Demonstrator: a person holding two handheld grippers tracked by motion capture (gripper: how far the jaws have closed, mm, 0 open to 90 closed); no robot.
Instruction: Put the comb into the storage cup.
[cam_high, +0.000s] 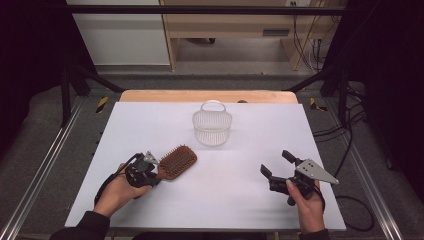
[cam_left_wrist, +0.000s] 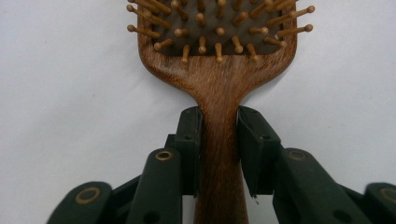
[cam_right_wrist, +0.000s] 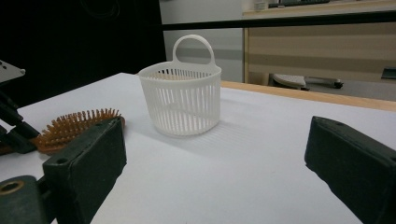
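A wooden paddle hairbrush (cam_high: 176, 161) lies bristles up on the white table top (cam_high: 225, 200), left of centre. My left gripper (cam_high: 151, 172) is at its handle end. In the left gripper view the two jaws press on either side of the brown handle (cam_left_wrist: 219, 154), so the left gripper (cam_left_wrist: 220, 135) is shut on it. A white slatted plastic basket (cam_high: 212, 127) with a loop handle stands upright farther back, at the middle. My right gripper (cam_high: 276, 163) hovers at the right front, open wide with nothing between its jaws. The right gripper (cam_right_wrist: 215, 154) faces the basket (cam_right_wrist: 182, 98) and the brush (cam_right_wrist: 70, 126).
A wooden strip (cam_high: 207, 96) borders the table's far edge. Metal rails (cam_high: 45, 160) run along both sides, and cables (cam_high: 350, 145) lie on the floor at the right. Bare white surface lies between the two grippers and in front of the basket.
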